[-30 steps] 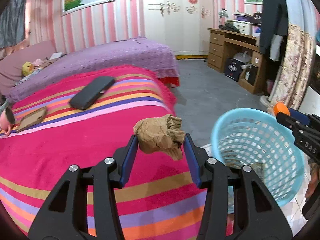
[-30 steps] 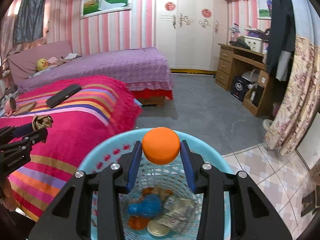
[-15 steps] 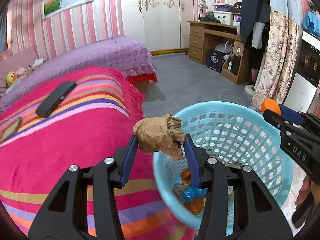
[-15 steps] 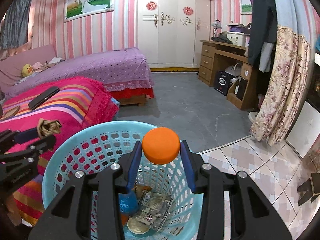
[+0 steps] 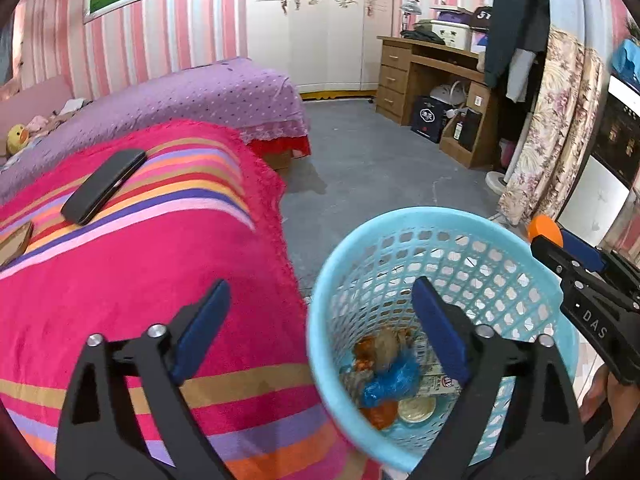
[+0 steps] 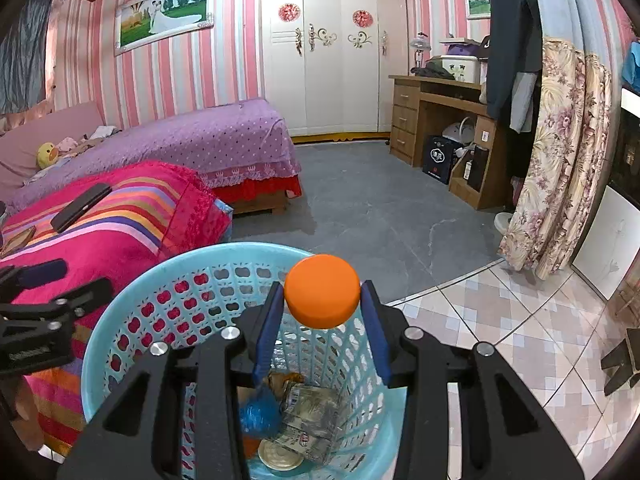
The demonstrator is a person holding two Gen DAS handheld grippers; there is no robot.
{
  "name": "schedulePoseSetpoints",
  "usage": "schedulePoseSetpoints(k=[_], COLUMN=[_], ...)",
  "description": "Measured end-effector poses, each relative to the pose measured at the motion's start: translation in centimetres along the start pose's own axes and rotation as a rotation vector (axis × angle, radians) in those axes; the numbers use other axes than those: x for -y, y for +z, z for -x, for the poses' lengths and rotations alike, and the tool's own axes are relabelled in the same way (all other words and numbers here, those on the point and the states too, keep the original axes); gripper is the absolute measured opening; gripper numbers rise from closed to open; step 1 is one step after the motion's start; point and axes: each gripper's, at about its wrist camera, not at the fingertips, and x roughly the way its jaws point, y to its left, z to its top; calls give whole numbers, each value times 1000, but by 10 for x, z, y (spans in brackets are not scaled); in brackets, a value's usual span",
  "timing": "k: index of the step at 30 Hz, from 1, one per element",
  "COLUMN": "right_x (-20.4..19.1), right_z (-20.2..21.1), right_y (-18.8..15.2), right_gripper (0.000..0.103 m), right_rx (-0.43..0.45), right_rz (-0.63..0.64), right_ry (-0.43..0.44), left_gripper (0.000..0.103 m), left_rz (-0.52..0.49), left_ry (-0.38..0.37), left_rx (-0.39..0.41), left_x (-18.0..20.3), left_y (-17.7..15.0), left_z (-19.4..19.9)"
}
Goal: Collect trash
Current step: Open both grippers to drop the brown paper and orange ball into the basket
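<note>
Left gripper point(image 5: 320, 308) opening, angled over basket point(image 5: 440, 220)

The striped bed point(image 5: 132, 264) lies left of the left tool point(image 5: 320, 320), carrying a black case point(image 5: 103, 186) and a brown item point(image 5: 14, 240) at its far-left edge

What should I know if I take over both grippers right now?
Left gripper: jaws opening, nothing between them, over the near rim of the light blue plastic mesh basket.
Right gripper: shut on a round orange cap, above the basket.
Done: crumpled brown paper, a blue wrapper and other scraps lie in the basket.
Left: drop the cap. A black case is on the striped blanket; probably not trash.
</note>
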Motion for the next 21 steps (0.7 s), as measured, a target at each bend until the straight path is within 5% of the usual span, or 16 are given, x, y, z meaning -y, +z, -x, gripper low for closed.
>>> schedulePoseSetpoints(k=[6, 7, 8, 9, 21], right_x=[-13, -14, -15, -16, -25], right_z=[-7, -8, -9, -9, 24], right_y=[1, 1, 1, 1, 12], right_gripper=[43, 48, 68, 77, 98], right_rx=[-9, -8, -8, -5, 55], right_rz=[20, 21, 17, 12, -71], right_ry=[-13, -27, -43, -45, -62], left_gripper=[93, 94, 95, 95, 97], left_rz=[-13, -16, -17, -18, 29], left_ry=[26, 44, 53, 65, 96], left_rx=[11, 25, 33, 43, 46], left_x=[-16, -19, -21, -25, -74], left_y=[-6, -8, -9, -10, -34], left_z=[15, 21, 24, 29, 80])
